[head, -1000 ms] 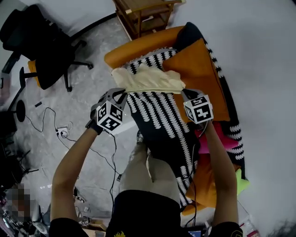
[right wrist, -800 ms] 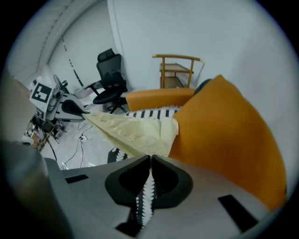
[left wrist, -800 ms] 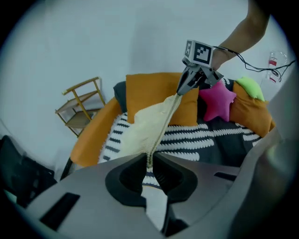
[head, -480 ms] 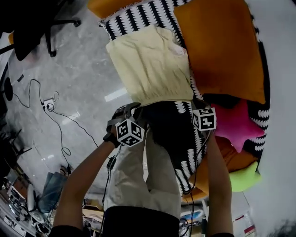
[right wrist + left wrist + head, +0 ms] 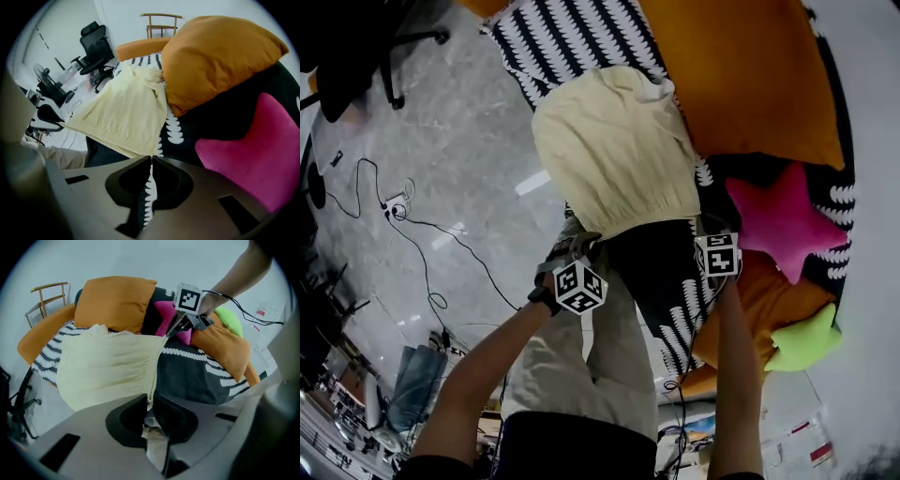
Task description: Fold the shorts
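Both hands came down and back, drawing the pale shorts [image 5: 614,150] flat over the striped sofa cover [image 5: 572,37], left gripper [image 5: 581,242] and right gripper [image 5: 703,223] jaws clamped on the waistband corners; likely spread for the first fold.

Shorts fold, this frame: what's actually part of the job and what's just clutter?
Job:
- pale yellow shorts
- left gripper and right gripper, each shut on a waistband corner
- black-and-white throw under the shorts

Lying about:
- orange cushion
- pink star cushion
- green cushion
- office chair
- floor cables
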A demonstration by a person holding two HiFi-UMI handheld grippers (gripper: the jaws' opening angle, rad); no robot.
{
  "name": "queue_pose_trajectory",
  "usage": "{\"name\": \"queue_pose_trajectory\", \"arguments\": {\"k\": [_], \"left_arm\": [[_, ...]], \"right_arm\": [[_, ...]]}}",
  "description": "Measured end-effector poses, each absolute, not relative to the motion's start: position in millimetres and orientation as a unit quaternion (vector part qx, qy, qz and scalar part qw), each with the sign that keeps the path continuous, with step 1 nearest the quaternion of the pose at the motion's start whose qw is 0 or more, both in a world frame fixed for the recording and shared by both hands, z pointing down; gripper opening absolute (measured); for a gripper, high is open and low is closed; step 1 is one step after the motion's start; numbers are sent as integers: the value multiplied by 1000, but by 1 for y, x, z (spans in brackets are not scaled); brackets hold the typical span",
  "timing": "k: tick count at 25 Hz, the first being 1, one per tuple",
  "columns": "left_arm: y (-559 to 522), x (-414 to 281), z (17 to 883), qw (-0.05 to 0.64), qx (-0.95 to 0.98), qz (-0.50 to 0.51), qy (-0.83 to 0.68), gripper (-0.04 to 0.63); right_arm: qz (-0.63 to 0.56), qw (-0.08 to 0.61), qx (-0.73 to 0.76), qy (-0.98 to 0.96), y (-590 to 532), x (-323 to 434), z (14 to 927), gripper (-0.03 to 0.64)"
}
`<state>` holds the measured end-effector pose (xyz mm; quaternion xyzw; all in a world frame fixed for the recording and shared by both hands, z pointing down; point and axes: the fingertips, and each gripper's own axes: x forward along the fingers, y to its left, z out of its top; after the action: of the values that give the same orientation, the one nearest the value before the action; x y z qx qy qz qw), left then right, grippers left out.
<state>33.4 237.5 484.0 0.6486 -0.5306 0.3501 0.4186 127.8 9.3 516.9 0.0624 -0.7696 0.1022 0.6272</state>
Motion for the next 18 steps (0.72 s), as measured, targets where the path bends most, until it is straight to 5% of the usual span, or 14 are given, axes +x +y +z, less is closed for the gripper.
{"name": "queue_pose_trajectory", "arguments": {"k": [8, 13, 18], "left_arm": [[217, 144, 497, 486, 661, 317, -476, 49], [210, 169, 515, 492, 655, 356, -450, 58], [252, 171, 525, 522, 669, 369, -379, 228]], "right_arm": [[112, 660, 180, -721, -47, 265, 527, 17], [174, 638, 161, -732, -1, 285, 540, 17], [289, 601, 200, -718, 88, 290, 567, 17]]}}
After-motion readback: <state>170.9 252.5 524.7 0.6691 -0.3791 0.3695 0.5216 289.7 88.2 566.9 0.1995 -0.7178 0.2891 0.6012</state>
